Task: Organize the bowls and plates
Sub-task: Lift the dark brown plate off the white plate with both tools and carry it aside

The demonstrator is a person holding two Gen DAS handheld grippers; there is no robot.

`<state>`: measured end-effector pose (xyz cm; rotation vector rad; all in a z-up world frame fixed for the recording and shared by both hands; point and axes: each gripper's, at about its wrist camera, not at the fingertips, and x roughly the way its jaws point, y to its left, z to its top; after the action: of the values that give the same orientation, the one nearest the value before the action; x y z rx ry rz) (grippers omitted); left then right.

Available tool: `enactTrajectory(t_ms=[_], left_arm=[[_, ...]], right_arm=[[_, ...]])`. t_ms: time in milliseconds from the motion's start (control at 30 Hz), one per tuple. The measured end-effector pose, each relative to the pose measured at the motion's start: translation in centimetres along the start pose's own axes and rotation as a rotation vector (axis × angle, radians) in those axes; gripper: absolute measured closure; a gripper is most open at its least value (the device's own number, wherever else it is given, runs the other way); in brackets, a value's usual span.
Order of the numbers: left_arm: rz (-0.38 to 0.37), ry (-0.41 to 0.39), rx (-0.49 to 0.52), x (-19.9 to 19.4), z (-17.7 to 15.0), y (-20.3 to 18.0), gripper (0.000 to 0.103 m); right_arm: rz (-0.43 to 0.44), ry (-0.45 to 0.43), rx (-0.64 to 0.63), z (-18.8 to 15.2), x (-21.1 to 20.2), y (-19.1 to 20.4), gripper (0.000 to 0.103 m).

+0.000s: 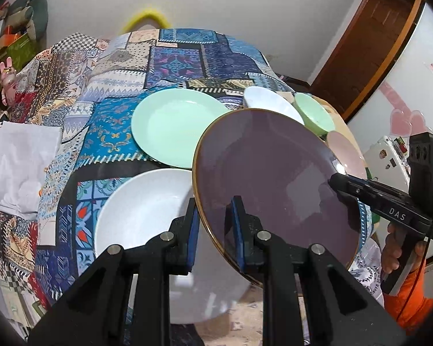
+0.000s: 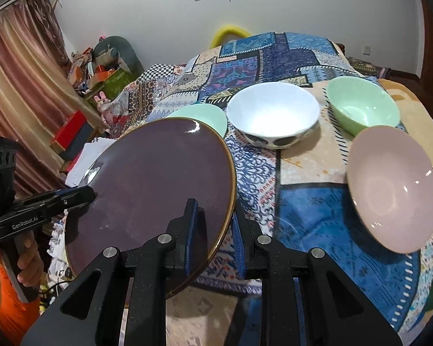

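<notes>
A purple plate with a gold rim (image 1: 274, 178) is held tilted above the table, gripped on opposite edges by both grippers. My left gripper (image 1: 216, 225) is shut on its near rim; it also shows in the right wrist view (image 2: 80, 194). My right gripper (image 2: 213, 230) is shut on the plate (image 2: 158, 184) too, and shows in the left wrist view (image 1: 340, 181). On the patterned cloth lie a mint green plate (image 1: 176, 127) and a white plate (image 1: 147, 219). A white bowl (image 2: 274, 115), a green bowl (image 2: 360, 109) and a pink bowl (image 2: 392, 190) stand to the right.
The table is covered by a patchwork cloth (image 1: 115, 66). White folded cloth (image 1: 17, 167) lies at the left edge. A white appliance (image 1: 389, 155) and a door (image 1: 369, 43) are at the right. Clutter and curtains (image 2: 20, 86) stand at the far left.
</notes>
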<state>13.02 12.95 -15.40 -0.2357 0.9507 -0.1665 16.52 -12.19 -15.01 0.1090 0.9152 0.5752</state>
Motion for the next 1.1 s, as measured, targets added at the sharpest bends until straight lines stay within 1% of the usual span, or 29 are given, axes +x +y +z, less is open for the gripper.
enactTrajectory(t_ms=[300,533,800,1100], left_arm=[[-0.001,0.016,0.014,-0.1,-1.1,-3.2,0.082],[0.0,0.036,0.026,0.8,-1.7,-5.5,0.082],[-0.005,0.083,0.034,3.0,-2.2,-7.6,0.082],[0.001,0.13,0.033,6.0,-2.4,-8.5,0.082]], right_arm=[[-0.006,-0.013,0.004,-1.4,-2.1,-1.8,0.083],[-0.013,-0.012,0.022,-2.4,-3.1,-3.5,0.083],[-0.018,0.004,0.048,-3.6,-3.5,-5.8,0.083],[-0.01,0.034,0.088,-4.7,-2.4,-8.1,0.083]])
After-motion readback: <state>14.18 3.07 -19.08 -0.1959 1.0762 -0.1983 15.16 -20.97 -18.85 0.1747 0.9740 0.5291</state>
